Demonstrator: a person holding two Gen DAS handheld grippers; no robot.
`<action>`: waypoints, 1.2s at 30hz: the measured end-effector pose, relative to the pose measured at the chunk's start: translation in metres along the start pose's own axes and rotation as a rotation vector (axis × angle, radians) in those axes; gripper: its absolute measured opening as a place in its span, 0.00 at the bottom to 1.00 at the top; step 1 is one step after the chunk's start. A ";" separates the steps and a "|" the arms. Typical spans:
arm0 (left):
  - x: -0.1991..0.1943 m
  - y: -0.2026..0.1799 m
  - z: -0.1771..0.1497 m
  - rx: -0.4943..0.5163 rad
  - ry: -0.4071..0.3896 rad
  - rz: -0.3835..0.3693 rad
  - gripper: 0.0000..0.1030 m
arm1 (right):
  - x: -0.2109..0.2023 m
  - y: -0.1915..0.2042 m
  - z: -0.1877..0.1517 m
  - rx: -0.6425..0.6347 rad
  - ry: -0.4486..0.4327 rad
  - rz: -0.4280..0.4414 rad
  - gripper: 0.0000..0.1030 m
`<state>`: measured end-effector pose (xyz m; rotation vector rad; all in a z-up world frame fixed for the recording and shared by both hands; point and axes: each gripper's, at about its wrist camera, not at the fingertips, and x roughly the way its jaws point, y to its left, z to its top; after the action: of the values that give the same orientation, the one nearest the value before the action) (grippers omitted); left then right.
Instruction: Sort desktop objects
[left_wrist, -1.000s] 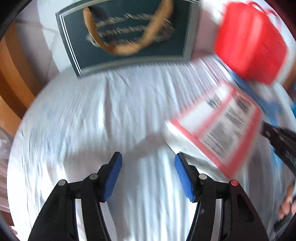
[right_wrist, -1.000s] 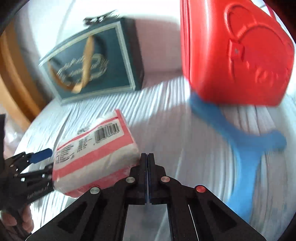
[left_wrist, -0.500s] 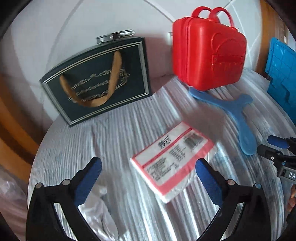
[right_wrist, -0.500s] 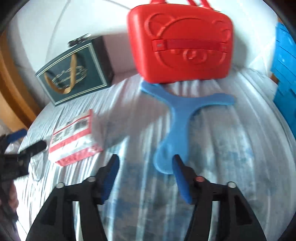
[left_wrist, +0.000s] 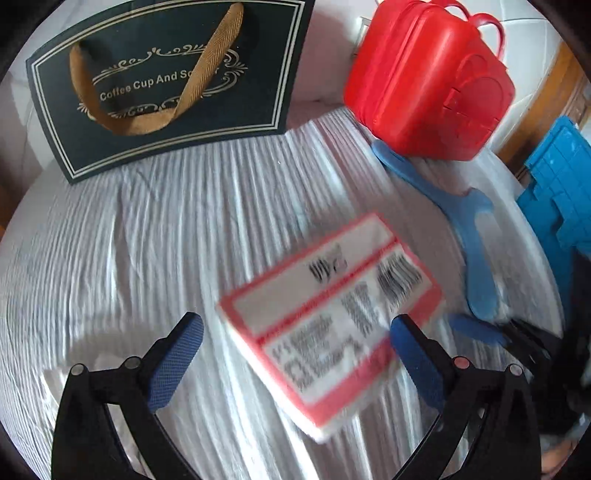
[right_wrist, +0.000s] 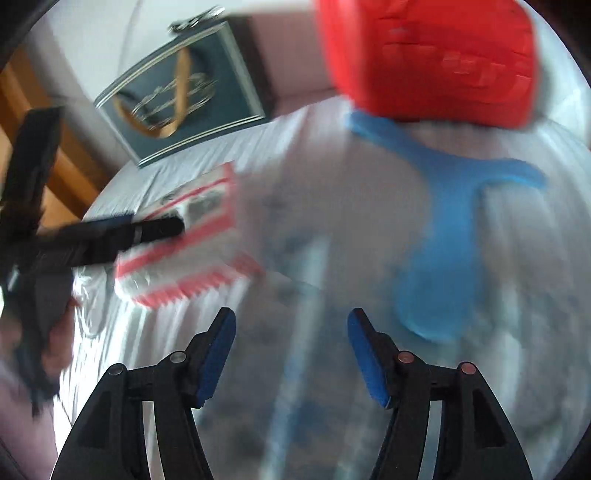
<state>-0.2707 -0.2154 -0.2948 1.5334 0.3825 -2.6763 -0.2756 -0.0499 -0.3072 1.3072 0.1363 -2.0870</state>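
Observation:
A red-and-white tissue pack (left_wrist: 332, 314) lies flat on the white cloth. My left gripper (left_wrist: 295, 325) stands wide open over it. The pack's near end lies between the blue pads, which are not pressing on it. In the right wrist view the same pack (right_wrist: 199, 269) is at the left, with a left finger (right_wrist: 147, 230) across it. My right gripper (right_wrist: 291, 314) is open over bare cloth with nothing between its pads. A blue three-armed flat piece (right_wrist: 443, 221) lies just ahead and to its right, also seen as the blue piece (left_wrist: 476, 258).
A dark gift bag (left_wrist: 166, 85) with a brown ribbon handle stands at the back left. A red plastic case (left_wrist: 424, 85) stands at the back right, on one arm of the blue piece. A blue crate (left_wrist: 557, 184) sits beyond the table's right edge.
The left gripper's jaws spread wide and it closed in on the tissue pack, which now lies between its fingers. The right gripper went from shut to open and swung towards the blue piece.

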 end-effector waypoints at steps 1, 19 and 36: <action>-0.004 0.000 -0.004 0.008 -0.009 0.012 1.00 | 0.010 0.006 0.009 -0.009 -0.002 0.003 0.59; 0.052 -0.028 0.026 0.103 0.026 0.265 0.96 | -0.014 -0.091 0.031 0.200 -0.095 -0.270 0.60; -0.012 -0.082 -0.094 -0.116 0.025 0.284 0.88 | -0.065 -0.088 -0.067 0.073 0.063 -0.264 0.32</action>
<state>-0.1974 -0.1153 -0.3144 1.4663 0.2899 -2.3795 -0.2572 0.0766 -0.3080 1.4661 0.2760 -2.2897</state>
